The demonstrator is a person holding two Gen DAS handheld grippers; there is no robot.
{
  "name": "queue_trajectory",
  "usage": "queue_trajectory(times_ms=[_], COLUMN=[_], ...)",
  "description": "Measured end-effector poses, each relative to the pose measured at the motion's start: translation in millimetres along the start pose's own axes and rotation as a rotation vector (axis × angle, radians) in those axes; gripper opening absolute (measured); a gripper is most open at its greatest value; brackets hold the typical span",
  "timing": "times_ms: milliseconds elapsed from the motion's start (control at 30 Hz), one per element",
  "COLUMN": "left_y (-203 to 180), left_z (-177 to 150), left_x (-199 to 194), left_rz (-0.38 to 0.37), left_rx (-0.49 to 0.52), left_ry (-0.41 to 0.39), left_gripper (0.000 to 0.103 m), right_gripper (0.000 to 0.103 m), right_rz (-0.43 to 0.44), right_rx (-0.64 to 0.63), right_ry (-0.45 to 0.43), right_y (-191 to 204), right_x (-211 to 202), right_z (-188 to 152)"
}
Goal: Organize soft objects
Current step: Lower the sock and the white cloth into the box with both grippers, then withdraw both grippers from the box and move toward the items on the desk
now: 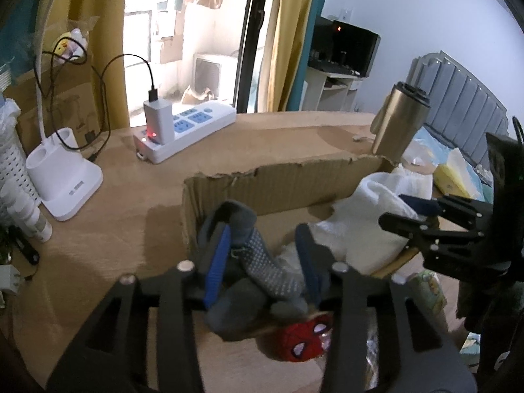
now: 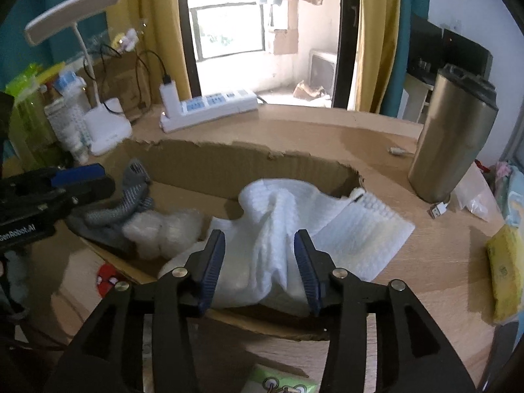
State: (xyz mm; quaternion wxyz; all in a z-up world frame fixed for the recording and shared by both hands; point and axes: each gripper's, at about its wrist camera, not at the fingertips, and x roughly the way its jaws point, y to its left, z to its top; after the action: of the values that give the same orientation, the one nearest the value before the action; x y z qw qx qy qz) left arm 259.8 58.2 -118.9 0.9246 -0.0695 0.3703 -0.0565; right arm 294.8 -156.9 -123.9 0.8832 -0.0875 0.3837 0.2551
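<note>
A shallow cardboard box (image 2: pixel 249 167) with a torn rear wall sits on the wooden tabletop (image 2: pixel 376 137) and holds the soft items.

Left hand-held gripper (image 1: pixel 262 255): fingers spread apart over the left end of the box. A grey dotted sock (image 1: pixel 262 262) lies between the fingers, bunched and partly draped against the left blue pad (image 1: pixel 216 262). The pads are not pressed together on it; whether the left pad actually bears on the fabric cannot be determined. Below the sock, a red Spider-Man plush face (image 1: pixel 303 340) is visible at the near edge of the box.

Right hand-held gripper (image 2: pixel 260 262): fingers apart, positioned over a white knitted cloth (image 2: pixel 294 222). A raised fold of the cloth stands between the two pads, with a visible gap on either side. The cloth lies across the right half of the box, and its far corner hangs over the right wall onto the tabletop.

A white fluffy item (image 2: pixel 163 229) rests inside the box between the sock and the cloth, beside both.

Surroundings: a white power strip (image 2: pixel 209 108) with a charger plugged in lies at the rear of the tabletop; a white desk lamp (image 2: pixel 104 124) stands to its left; a metal tumbler (image 2: pixel 452 134) stands upright at the right, well apart from the box. A yellow tissue pack (image 2: pixel 504 268) lies at the right edge.
</note>
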Motion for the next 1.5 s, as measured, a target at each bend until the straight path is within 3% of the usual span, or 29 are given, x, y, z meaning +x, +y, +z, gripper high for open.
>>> queue_trajectory(times_ms=[333, 1233, 1500], left_y=[-4.9, -43.4, -54.8], left_z=[-1.8, -21.5, -29.4], left_x=[-21.6, -84.1, -95.0], left_rz=[-0.007, -0.043, -0.055], left_rx=[-0.009, 0.037, 0.049], left_ry=[-0.037, -0.119, -0.125], left_gripper=[0.050, 0.051, 0.053], right_gripper=[0.047, 0.049, 0.057], right_rz=[-0.019, -0.064, -0.064], right_rx=[0.020, 0.032, 0.036], right_ry=[-0.074, -0.176, -0.199], right_y=[-3.2, 3.5, 4.7], right_x=[-31.2, -104.8, -120.3], right_z=[-0.5, -30.1, -40.9])
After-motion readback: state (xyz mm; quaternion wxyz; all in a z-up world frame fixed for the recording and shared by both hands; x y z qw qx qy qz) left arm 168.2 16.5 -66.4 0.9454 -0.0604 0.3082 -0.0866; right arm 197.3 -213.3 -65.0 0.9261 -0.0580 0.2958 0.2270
